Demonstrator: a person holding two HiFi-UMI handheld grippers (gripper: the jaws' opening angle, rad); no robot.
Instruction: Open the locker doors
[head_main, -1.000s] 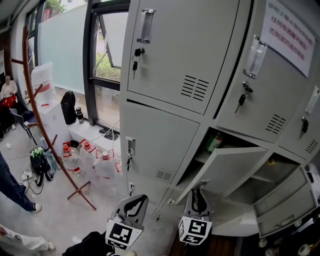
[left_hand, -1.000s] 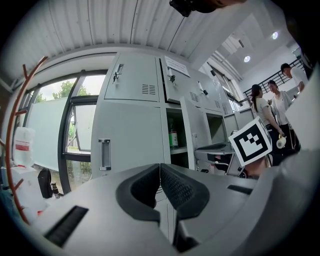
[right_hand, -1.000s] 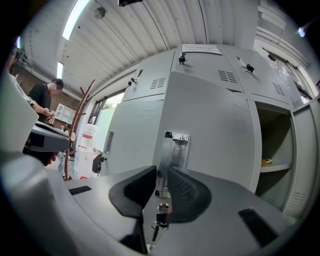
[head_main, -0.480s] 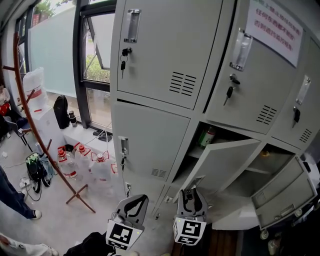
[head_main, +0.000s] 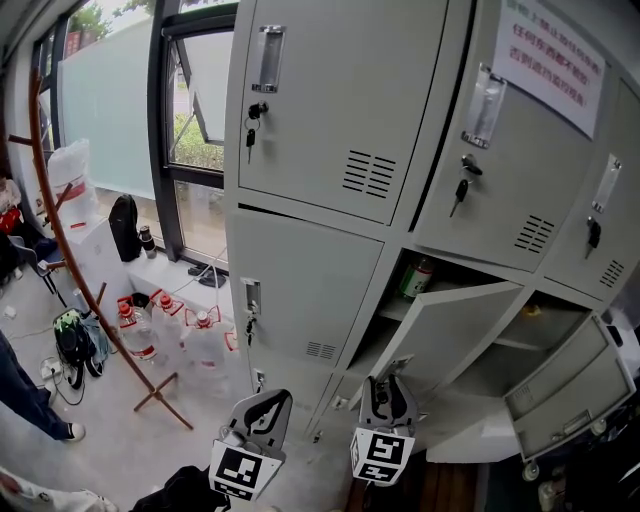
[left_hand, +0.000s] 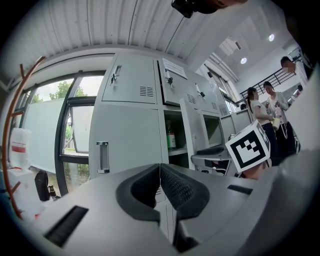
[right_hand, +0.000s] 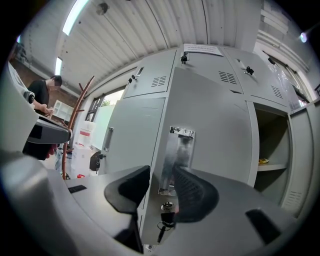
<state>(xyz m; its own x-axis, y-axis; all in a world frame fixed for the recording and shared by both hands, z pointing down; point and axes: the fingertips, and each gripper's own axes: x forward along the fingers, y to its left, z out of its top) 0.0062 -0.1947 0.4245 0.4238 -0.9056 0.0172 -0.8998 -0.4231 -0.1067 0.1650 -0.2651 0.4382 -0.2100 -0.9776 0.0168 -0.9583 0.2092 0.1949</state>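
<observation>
Grey lockers fill the head view. The lower middle locker door (head_main: 455, 335) stands swung out, and its compartment holds a green bottle (head_main: 415, 280). My right gripper (head_main: 388, 388) is at that door's free edge. In the right gripper view its jaws have just been opening; the right gripper (right_hand: 160, 192) is open, with the door edge and metal handle plate (right_hand: 178, 157) between the pads, which do not press on them, and a key (right_hand: 164, 221) below. My left gripper (head_main: 265, 405) hangs lower left, shut on nothing (left_hand: 160, 182), facing the closed lower left door (head_main: 300, 290).
A second lower door (head_main: 565, 375) at the right hangs open. A curved wooden coat stand (head_main: 60, 230) and water jugs (head_main: 200, 335) stand on the floor at left by the window (head_main: 195, 120). A person's leg (head_main: 25, 390) is at the far left. People (left_hand: 265, 120) stand beyond the lockers.
The right gripper's jaws have spread apart at the door edge. The head view has shifted slightly; the open door and the left gripper stay as they were.
</observation>
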